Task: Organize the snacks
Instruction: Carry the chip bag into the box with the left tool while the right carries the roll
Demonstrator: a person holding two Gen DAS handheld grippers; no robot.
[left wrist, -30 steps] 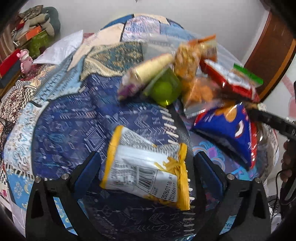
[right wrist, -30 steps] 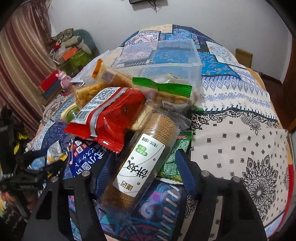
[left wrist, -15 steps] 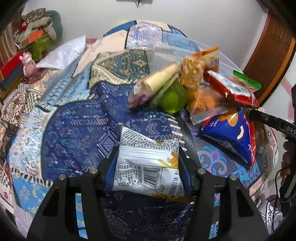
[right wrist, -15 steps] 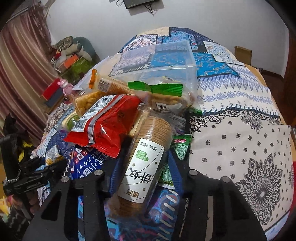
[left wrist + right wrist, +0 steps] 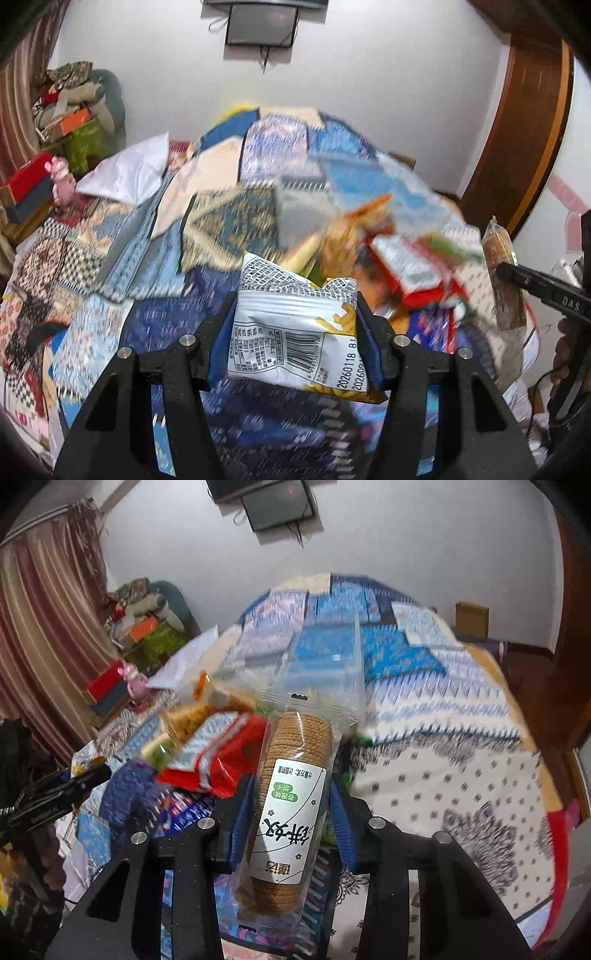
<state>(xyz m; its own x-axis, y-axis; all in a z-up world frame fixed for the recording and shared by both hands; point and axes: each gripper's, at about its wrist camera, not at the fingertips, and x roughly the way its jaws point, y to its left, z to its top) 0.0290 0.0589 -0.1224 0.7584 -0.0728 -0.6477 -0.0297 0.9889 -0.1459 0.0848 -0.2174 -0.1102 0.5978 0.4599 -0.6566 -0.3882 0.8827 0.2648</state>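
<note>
Both packets (image 5: 295, 332) (image 5: 288, 805) now lifted, gripped.

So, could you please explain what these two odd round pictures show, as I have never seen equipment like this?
No robot is here: a person holds a two-finger gripper in each hand, and a fisheye camera on each looks forward along its fingers, hence the round, bent look. One picture is from the left gripper, shut on a white and yellow snack packet. The other is from the right gripper, shut on a clear sleeve of round biscuits; that sleeve also shows at the right edge of the left view. Below both is a bed with a patchwork cover, bearing a blurred pile of snacks, among them a red packet, and a clear plastic bag behind.
</note>
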